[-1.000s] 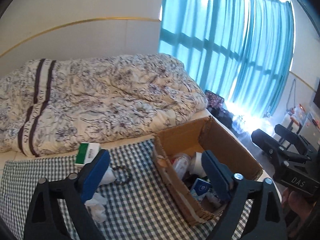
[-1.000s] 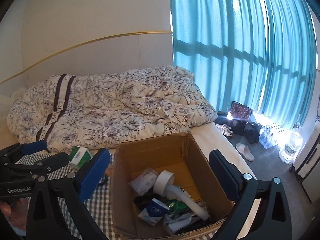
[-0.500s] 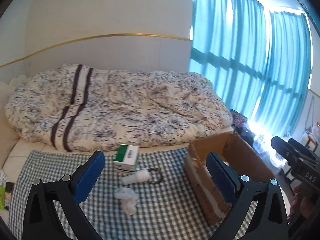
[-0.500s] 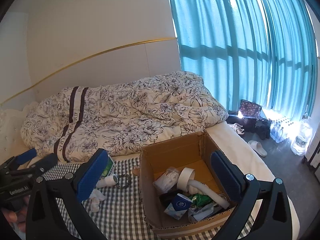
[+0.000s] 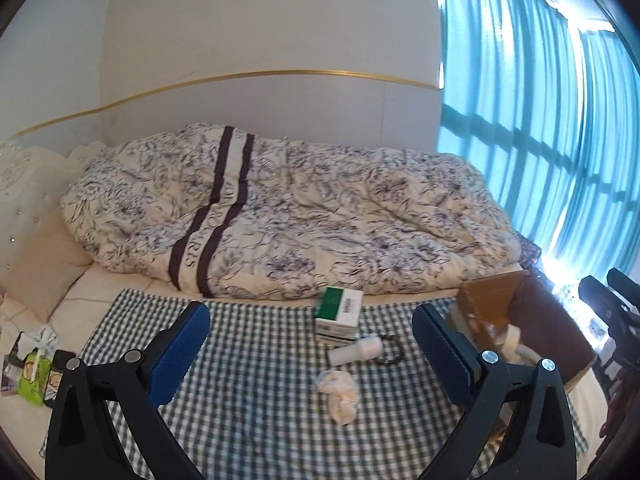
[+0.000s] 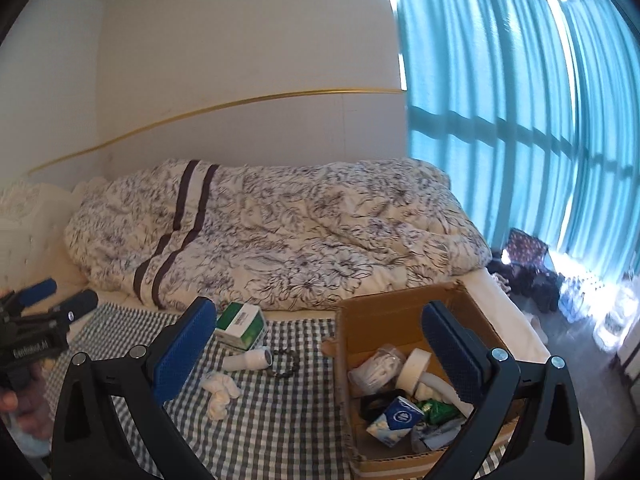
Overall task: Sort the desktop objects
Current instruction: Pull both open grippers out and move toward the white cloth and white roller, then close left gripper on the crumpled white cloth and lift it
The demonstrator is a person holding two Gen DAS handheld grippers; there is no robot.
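1. Right now the left gripper (image 5: 308,354) hangs over the cloth (image 5: 248,392), jaws spread wide, nothing between them. Judged to be lining up on the loose things.
2. Right gripper (image 6: 320,354) also spread and empty, held above the near-left wall of the box (image 6: 400,316).
3. Landmark is the box. It sits at the cloth's right end, top open, probably so things drop straight in. Already inside: tape roll (image 6: 416,362), blue carton (image 6: 396,420), a bag, other bits.
4. Not yet sorted, all left of the box on the cloth: green pack (image 5: 339,312) farthest from it toward the duvet (image 5: 280,212); white tube (image 5: 354,350) lying on its side just beside the pack; bracelet (image 6: 285,362) between tube and box; tissue wad (image 5: 338,394) nearest the camera.
5. Judgement: sort partly done, four things left. Tube or wad looks the nearest next pick for the left gripper.
6. Risk: tube may roll; wad is soft and will squash.
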